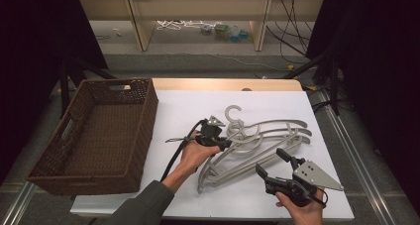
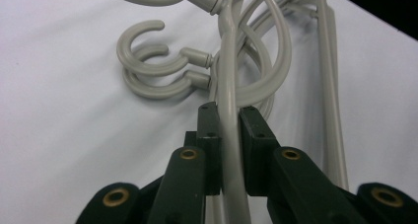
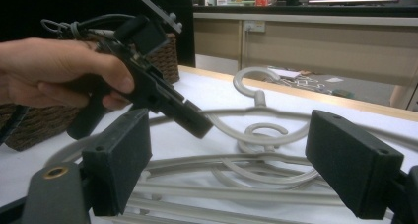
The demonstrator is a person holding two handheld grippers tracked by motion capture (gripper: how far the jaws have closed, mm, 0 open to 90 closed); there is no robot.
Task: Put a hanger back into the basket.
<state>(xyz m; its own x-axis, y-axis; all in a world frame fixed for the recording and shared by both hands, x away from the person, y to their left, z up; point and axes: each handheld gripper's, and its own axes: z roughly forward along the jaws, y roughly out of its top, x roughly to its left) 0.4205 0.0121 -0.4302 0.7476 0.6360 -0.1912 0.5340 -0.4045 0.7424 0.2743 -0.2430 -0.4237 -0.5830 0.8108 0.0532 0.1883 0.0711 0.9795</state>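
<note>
apparently unmarked, the grey hanger (image 2: 229,110) sits clamped in left gripper (image 2: 229,130) fingers.

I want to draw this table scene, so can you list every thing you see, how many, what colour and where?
Clothes hangers: several, exact count unclear, pale grey, piled on the table's middle and right; one is clamped by the left gripper.
Wicker basket: one, brown, on the table's left edge.
Table: one, white top.
Left gripper: one, black, shut on a hanger.
Right gripper: one, black, open, near the pile's front.
Hands: two, the left hand and the right hand, each holding a gripper.
</note>
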